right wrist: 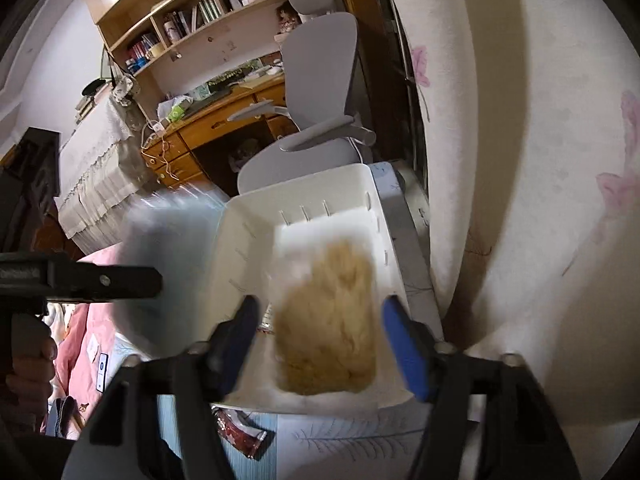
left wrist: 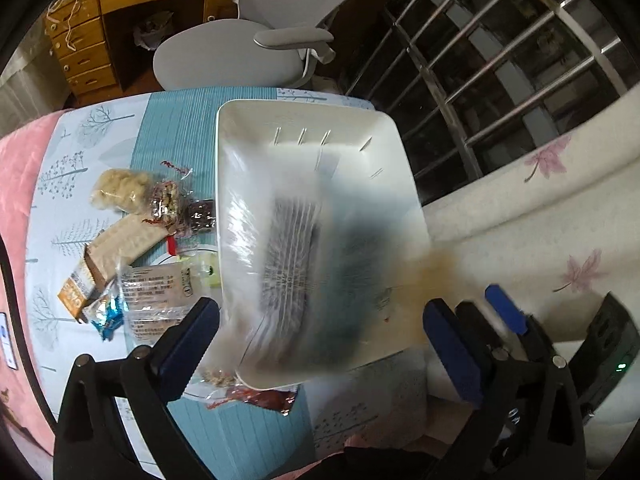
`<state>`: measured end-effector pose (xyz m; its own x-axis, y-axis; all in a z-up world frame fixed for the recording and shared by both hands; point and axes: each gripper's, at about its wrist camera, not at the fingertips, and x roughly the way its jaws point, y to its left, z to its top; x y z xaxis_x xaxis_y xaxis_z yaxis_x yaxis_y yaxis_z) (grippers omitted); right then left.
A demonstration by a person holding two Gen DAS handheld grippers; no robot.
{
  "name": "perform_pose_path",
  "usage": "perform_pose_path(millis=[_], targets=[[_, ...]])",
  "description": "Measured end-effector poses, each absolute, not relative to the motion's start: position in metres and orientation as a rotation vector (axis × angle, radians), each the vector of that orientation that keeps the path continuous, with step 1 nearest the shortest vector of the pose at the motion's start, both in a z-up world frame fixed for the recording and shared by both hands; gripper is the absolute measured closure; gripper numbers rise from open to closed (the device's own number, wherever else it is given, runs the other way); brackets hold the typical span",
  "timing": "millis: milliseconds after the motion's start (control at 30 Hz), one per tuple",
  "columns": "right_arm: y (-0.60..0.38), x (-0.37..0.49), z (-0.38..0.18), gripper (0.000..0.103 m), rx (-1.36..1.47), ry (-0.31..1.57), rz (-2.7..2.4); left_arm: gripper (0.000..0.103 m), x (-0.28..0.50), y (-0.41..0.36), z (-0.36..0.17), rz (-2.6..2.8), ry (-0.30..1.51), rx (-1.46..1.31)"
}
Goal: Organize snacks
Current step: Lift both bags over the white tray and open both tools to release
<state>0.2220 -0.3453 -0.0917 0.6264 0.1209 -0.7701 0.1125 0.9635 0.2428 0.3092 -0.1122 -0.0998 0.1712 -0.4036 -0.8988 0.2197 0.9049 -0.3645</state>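
Note:
A white plastic basket (left wrist: 236,152) stands on the table; it also shows in the right wrist view (right wrist: 248,240). My left gripper (left wrist: 322,320) is open above it, and a blurred clear snack packet (left wrist: 292,264) is falling between its fingers. My right gripper (right wrist: 320,332) is open over the basket, and a blurred tan puffed snack pack (right wrist: 332,320) is dropping free between its fingers. The same tan blur (left wrist: 436,268) and the right gripper's blue pad (left wrist: 506,308) show in the left wrist view. The falling clear packet appears as a grey blur (right wrist: 172,264) in the right wrist view.
Several wrapped snacks (left wrist: 132,216) lie on the tablecloth left of the basket, and a red packet (left wrist: 264,396) lies at its near edge. A grey office chair (left wrist: 240,44) stands behind the table. A window grille (left wrist: 500,60) and a flowered curtain (left wrist: 540,208) are at the right.

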Motion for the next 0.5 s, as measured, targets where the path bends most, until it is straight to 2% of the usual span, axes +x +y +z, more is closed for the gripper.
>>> perform_pose_path(millis=[33,500], targets=[[-0.347,0.222,-0.094,0.024,0.292,0.901,0.002,0.001,0.309,-0.112,-0.099,-0.451,1.323,-0.169],[-0.347,0.215,-0.103,0.024,0.401,0.952,-0.007,0.001,0.287,-0.080,-0.101,-0.438,1.309,-0.218]])
